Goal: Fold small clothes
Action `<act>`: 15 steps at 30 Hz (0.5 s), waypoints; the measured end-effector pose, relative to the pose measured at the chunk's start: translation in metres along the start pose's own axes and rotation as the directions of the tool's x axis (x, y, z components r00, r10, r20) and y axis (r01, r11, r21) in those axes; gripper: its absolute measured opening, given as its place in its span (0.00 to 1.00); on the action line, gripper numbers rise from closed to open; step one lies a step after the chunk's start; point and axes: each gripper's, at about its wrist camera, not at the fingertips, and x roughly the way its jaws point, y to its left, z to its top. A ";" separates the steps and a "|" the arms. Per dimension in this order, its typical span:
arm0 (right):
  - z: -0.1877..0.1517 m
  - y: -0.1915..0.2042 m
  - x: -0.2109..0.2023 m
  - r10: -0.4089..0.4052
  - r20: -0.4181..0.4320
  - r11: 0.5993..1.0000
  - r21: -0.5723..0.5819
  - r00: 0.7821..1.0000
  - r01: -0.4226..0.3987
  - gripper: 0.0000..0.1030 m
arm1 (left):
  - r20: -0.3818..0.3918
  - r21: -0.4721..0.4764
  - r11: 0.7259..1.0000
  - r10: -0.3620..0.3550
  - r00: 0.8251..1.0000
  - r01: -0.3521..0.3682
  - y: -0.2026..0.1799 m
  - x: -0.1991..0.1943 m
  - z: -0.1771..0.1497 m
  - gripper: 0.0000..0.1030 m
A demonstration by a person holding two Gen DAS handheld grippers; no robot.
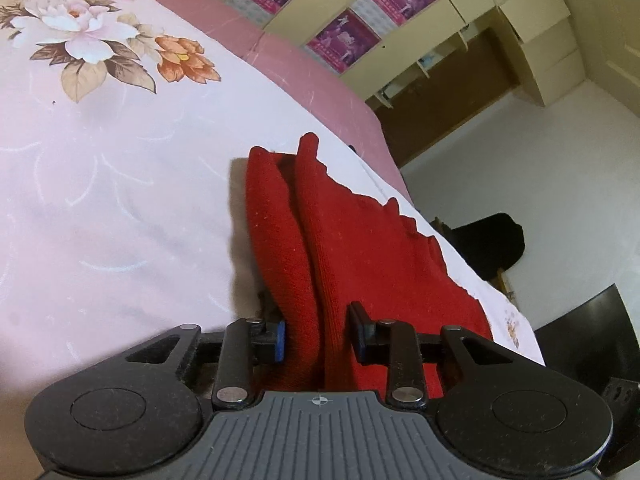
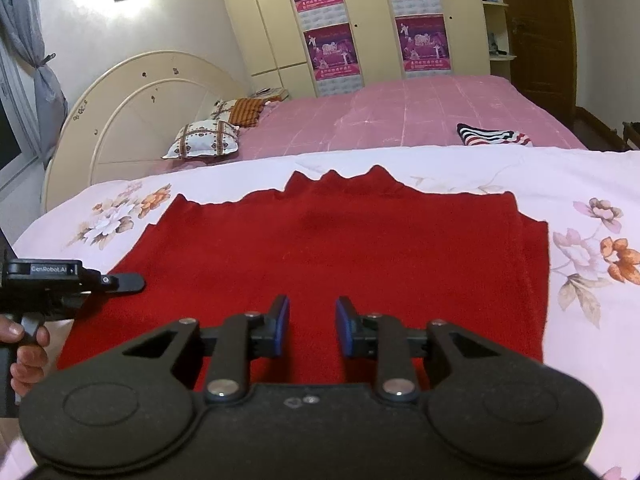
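Note:
A red knitted garment [image 2: 340,248] lies spread on the pale floral bedspread [image 2: 592,184]. In the left wrist view the garment [image 1: 348,248] runs between the fingers of my left gripper [image 1: 318,338], whose jaws stand apart with a raised fold of its edge between them. The left gripper also shows in the right wrist view [image 2: 124,282], at the garment's left edge. My right gripper [image 2: 312,326] hovers over the garment's near edge, open, with nothing between its pads.
A striped folded cloth [image 2: 494,136] lies on the pink sheet [image 2: 400,112] behind. Pillows [image 2: 204,140] and a cream headboard [image 2: 132,120] stand at the far left. Wardrobes with posters [image 2: 332,52] line the back wall. The bed's edge drops to a white floor [image 1: 540,160].

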 end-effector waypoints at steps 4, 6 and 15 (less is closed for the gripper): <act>0.002 0.012 0.009 -0.002 0.000 0.999 -0.036 1.000 0.002 0.13 | 0.010 -0.015 1.000 -0.005 1.000 0.005 0.002 0.001 -0.002 0.21; 0.002 0.018 0.014 -0.002 -0.003 0.998 -0.062 1.000 0.001 0.12 | 0.016 -0.014 1.000 -0.015 1.000 0.016 0.000 -0.002 -0.002 0.19; -0.002 0.025 0.033 -0.094 -0.047 0.983 -0.160 0.995 0.085 0.09 | -0.005 -0.025 1.000 -0.016 1.000 0.016 0.008 -0.003 0.001 0.19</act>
